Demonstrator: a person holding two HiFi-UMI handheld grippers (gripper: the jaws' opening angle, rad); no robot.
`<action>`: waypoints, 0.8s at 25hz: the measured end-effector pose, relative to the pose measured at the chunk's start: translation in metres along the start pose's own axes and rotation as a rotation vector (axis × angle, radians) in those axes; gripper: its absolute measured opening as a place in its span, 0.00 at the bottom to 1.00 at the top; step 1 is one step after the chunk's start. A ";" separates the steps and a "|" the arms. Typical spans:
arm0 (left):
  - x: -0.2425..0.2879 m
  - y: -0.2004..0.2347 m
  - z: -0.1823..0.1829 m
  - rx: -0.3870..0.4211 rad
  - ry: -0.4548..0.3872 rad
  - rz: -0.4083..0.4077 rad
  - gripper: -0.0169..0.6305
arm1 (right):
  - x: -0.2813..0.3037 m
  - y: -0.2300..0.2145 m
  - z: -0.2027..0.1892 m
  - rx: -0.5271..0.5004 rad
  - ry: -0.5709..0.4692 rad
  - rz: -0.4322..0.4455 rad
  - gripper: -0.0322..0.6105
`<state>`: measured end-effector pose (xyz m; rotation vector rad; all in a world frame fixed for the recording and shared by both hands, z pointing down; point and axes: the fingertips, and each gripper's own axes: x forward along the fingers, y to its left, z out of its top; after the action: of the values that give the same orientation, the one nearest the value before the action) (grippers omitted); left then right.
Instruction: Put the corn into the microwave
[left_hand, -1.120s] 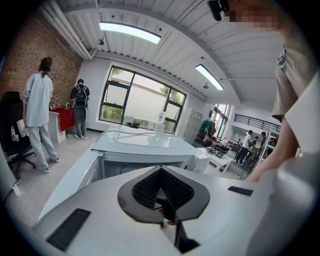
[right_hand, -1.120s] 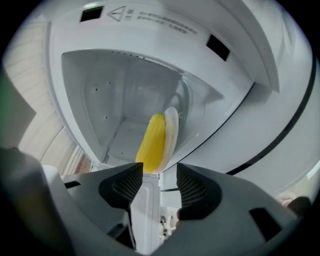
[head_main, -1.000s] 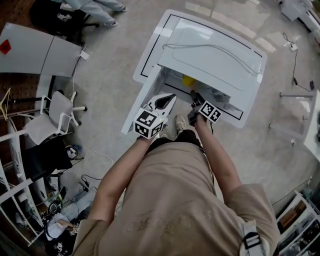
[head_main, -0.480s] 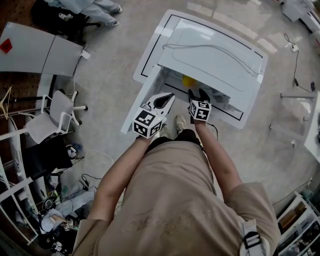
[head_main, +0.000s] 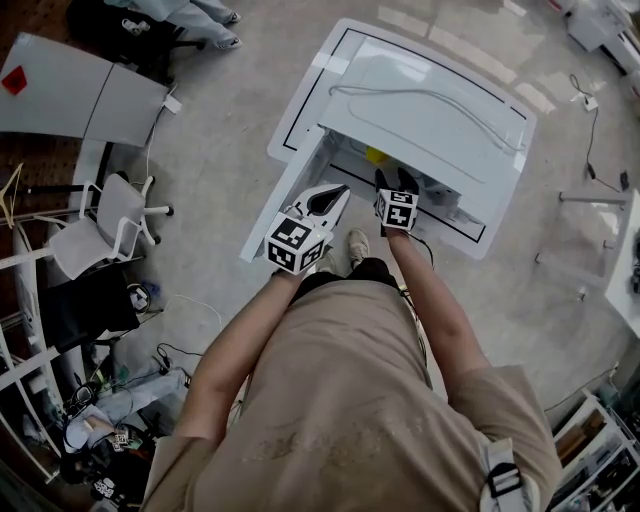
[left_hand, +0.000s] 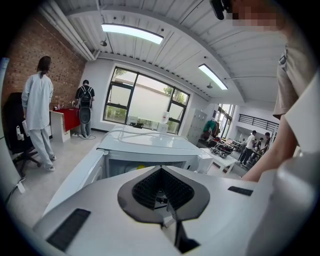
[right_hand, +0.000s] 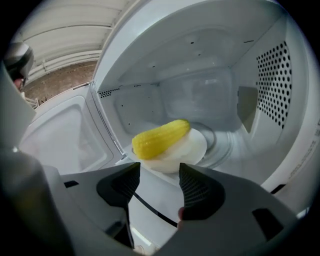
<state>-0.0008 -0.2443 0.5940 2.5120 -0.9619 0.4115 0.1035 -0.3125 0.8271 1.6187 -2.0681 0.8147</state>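
A yellow corn cob (right_hand: 161, 138) lies on a white plate (right_hand: 195, 149) inside the white microwave (head_main: 430, 110), whose door (right_hand: 60, 140) hangs open to the left. My right gripper (right_hand: 160, 185) is just in front of the cavity opening, open, with nothing between its jaws and the corn a short way beyond them. In the head view the corn (head_main: 375, 155) shows as a small yellow spot just ahead of the right gripper (head_main: 397, 183). My left gripper (head_main: 325, 203) hovers beside the open door, shut and empty. From its own view the left gripper (left_hand: 161, 192) faces the microwave (left_hand: 150, 150).
The microwave sits on a white table (head_main: 300, 130), and a cable (head_main: 420, 95) lies over its top. The person's shoes (head_main: 358, 245) are at the table edge. An office chair (head_main: 105, 230) and grey tables (head_main: 70, 85) are at the left. Two people (left_hand: 37, 107) stand far off.
My right gripper has rolled so its marker cube now faces up, and it has shifted slightly left at the microwave opening. The left gripper has stayed in place.
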 end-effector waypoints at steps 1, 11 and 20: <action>-0.001 0.001 -0.001 -0.003 0.000 0.005 0.04 | 0.002 -0.001 0.001 -0.002 0.001 -0.003 0.42; -0.014 0.007 -0.002 -0.009 -0.004 0.028 0.04 | 0.018 -0.013 0.019 -0.029 -0.006 -0.046 0.42; -0.027 0.013 0.005 -0.013 -0.040 0.026 0.04 | -0.008 -0.005 0.037 -0.050 -0.090 0.003 0.42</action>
<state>-0.0285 -0.2408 0.5819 2.5074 -1.0098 0.3627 0.1118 -0.3314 0.7951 1.6538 -2.1352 0.6968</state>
